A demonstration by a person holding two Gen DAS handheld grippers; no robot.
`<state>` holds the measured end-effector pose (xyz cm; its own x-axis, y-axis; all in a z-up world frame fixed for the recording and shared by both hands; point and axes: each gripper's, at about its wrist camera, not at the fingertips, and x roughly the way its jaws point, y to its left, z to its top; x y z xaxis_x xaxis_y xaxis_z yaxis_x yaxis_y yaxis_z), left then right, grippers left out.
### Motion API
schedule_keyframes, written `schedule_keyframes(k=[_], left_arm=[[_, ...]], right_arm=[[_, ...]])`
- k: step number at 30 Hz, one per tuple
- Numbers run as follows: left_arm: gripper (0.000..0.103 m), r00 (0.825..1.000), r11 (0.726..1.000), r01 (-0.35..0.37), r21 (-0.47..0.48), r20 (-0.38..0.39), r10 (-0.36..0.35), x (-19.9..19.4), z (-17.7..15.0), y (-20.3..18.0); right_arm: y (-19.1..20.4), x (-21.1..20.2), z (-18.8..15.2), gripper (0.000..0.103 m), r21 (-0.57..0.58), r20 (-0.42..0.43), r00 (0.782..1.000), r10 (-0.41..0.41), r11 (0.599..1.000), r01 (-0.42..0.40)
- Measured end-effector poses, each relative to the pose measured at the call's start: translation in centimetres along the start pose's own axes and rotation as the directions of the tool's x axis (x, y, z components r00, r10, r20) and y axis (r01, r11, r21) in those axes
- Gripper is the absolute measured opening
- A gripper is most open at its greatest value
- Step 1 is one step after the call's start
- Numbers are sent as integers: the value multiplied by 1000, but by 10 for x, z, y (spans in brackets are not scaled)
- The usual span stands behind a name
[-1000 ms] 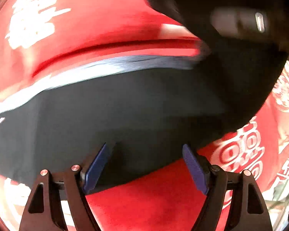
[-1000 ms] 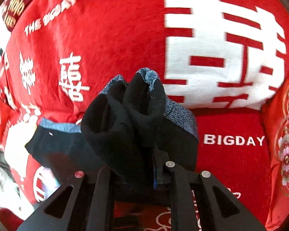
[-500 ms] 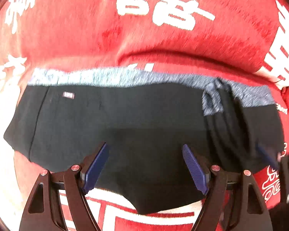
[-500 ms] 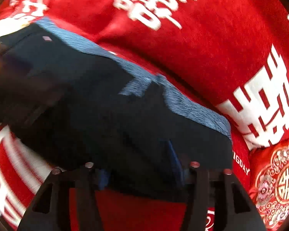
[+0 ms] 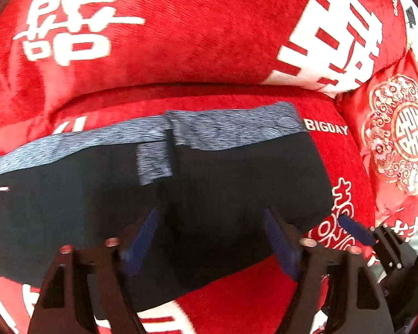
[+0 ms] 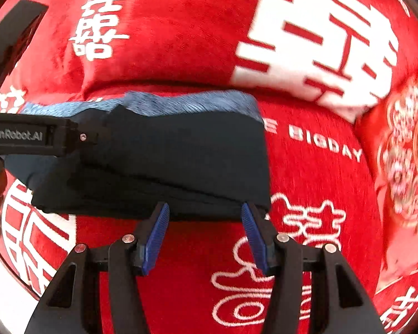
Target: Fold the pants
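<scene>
So the pants are lying flat on the red blanket, one end already flipped over onto the rest, grey waistband along the far edge. Their long axis runs left to right across both my views. My left gripper is right over the near edge of the pants, roughly mid-length, jaws closing but the pads aren't pinching anything that I can see. My right gripper sits just off the near edge by the folded end, jaws apart, holding nothing. Judging from that, the left is nearer the cloth, so I'd guess it takes the near edge for the next fold, away toward the waistband or across the length.
</scene>
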<state>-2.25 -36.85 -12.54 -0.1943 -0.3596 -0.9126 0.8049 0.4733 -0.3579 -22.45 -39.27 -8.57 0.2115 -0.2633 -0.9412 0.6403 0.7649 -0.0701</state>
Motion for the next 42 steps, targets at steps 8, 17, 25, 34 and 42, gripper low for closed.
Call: schedule_keyframes(k=[8,17,25,34,42], left_arm=[[5,997,997,-18,69,-72,22,-3,-11,-5],[6,997,998,-66,-3,-45,66,14,-39,4],[82,985,982,-169,-85,30,172,-12,-43,3],[82,971,948,-236,-212,-14,239,-17,-62,28],[84,936,890,-351,-291,-115,332,-5,-69,27]], right_arm=[[-23,-6,-9,39,102,-26,996,83,992,-80],[-40,4,1,39,169,-40,981,192,969,-183],[-27,23,55,39,168,-29,944,329,933,-320],[8,68,56,43,180,-156,885,438,894,-410],[35,80,58,78,69,-206,867,454,890,-450]])
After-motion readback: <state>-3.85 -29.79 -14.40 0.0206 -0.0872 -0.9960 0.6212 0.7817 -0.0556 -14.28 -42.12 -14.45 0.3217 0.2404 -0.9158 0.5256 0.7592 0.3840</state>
